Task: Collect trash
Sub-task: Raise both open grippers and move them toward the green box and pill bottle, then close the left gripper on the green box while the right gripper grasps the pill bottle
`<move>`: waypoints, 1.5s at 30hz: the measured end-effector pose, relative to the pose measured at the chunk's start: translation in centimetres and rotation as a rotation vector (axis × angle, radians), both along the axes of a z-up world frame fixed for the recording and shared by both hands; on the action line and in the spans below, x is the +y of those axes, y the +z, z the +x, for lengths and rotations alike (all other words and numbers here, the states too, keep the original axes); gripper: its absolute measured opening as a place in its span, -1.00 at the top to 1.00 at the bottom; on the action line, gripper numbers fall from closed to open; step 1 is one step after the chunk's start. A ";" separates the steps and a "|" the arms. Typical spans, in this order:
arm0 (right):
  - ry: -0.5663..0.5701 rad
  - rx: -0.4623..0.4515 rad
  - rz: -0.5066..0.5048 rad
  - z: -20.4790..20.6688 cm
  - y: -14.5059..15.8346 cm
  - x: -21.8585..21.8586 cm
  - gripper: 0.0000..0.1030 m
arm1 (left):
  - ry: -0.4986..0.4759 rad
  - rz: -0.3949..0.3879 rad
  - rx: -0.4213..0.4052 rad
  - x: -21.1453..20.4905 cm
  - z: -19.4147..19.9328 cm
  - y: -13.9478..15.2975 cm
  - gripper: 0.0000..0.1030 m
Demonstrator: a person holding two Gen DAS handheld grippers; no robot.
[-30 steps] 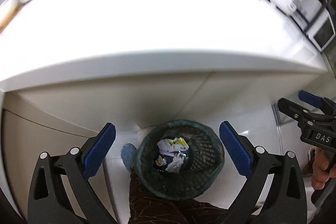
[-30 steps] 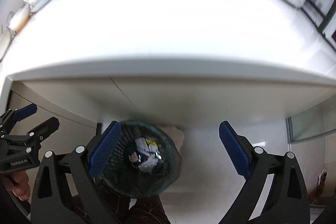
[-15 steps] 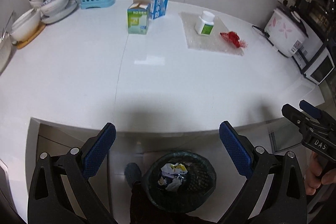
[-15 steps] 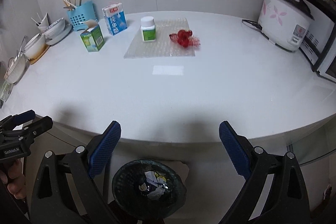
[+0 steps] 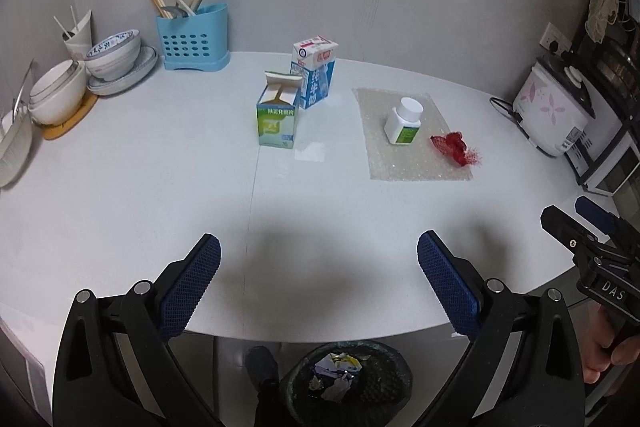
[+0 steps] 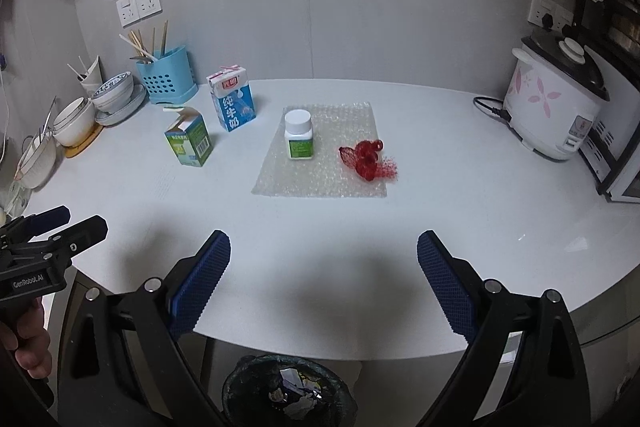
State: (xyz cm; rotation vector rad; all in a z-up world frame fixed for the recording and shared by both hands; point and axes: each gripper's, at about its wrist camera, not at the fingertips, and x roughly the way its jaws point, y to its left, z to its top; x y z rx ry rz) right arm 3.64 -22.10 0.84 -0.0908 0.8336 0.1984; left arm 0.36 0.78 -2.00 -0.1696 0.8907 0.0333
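Two grippers, left (image 5: pixel 319 281) and right (image 6: pixel 323 279), jaws wide, empty, above white counter (image 5: pixel 160 195) edge

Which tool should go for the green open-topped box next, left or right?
Left, probably. The green box sits almost straight ahead of the left tool; from the right tool it lies off to the left. Both are open and empty.

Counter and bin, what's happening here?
A person holds both claws open over the near edge of the white counter, gripping nothing. The left claw and right claw face the leftover trash: green carton, milk carton, pill bottle, and red netting on bubble wrap. The bin below already has scraps.
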 end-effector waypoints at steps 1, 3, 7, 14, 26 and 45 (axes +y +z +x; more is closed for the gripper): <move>0.000 -0.003 -0.002 0.5 0.2 0.2 -0.76 | 0.007 0.003 -0.002 0.3 0.5 0.3 -0.88; 0.002 -0.008 0.002 1.6 0.5 0.7 -0.76 | 0.013 -0.002 -0.008 0.9 1.6 0.7 -0.88; 0.011 -0.014 0.006 3.4 0.7 1.8 -0.76 | 0.025 0.000 -0.021 1.9 3.3 1.1 -0.88; -0.002 0.004 0.024 7.0 -0.3 3.5 -0.76 | 0.031 -0.005 -0.007 3.5 7.1 0.3 -0.87; -0.035 0.077 -0.011 14.3 -4.8 5.8 -0.76 | 0.016 0.001 0.050 5.5 13.9 -3.4 -0.86; -0.093 0.153 -0.007 21.4 -9.2 7.9 -0.24 | -0.029 0.017 0.099 6.6 21.4 -8.1 -0.74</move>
